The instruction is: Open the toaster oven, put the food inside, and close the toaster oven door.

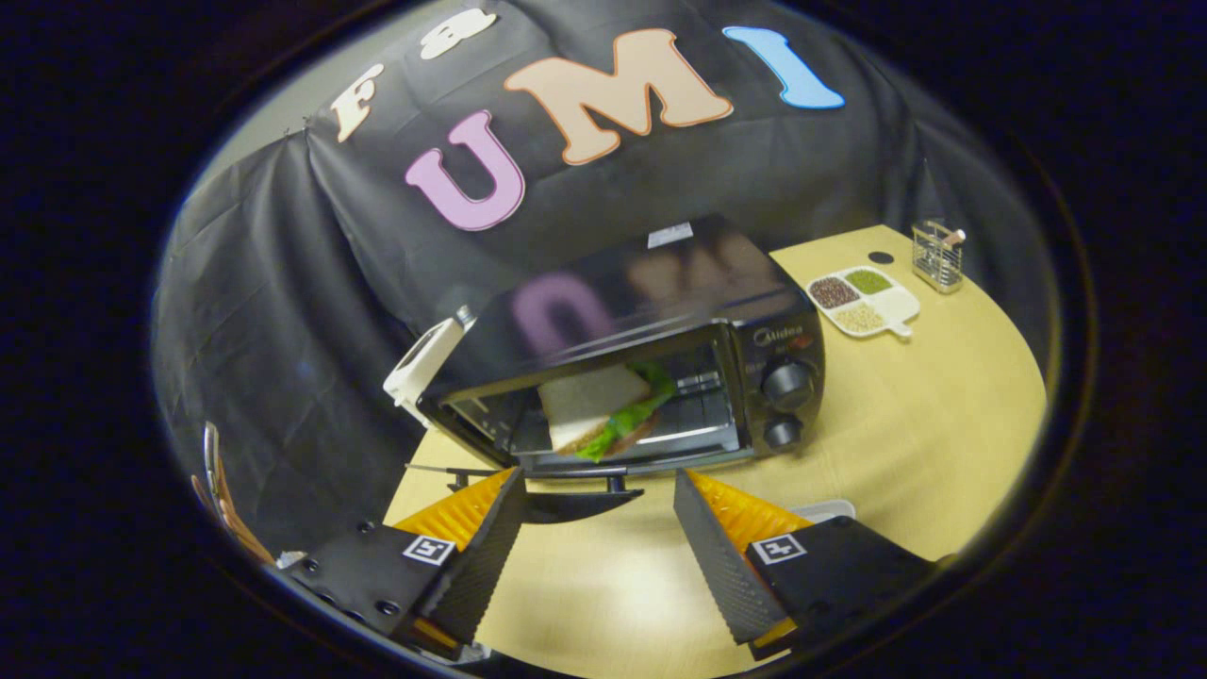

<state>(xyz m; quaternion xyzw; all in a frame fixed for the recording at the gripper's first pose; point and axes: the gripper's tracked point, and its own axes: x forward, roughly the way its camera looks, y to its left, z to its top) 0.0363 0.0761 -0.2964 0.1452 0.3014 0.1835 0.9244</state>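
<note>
A black toaster oven (651,311) stands on the wooden table (943,424), just beyond my fingers. Its door (566,500) is folded down flat toward me, with the handle bar (528,471) showing between the fingertips. Inside the oven lies a sandwich (603,407) of white bread with green lettuce. My gripper (599,486) is open, its fingers spread wide with nothing between them, hovering just in front of the lowered door. Two knobs (785,382) sit on the oven's right panel.
A white divided dish (866,300) of grains and a small wire holder (936,253) stand at the table's far right. A white object (426,363) leans beside the oven's left side. A white tray edge (825,509) peeks behind the right finger.
</note>
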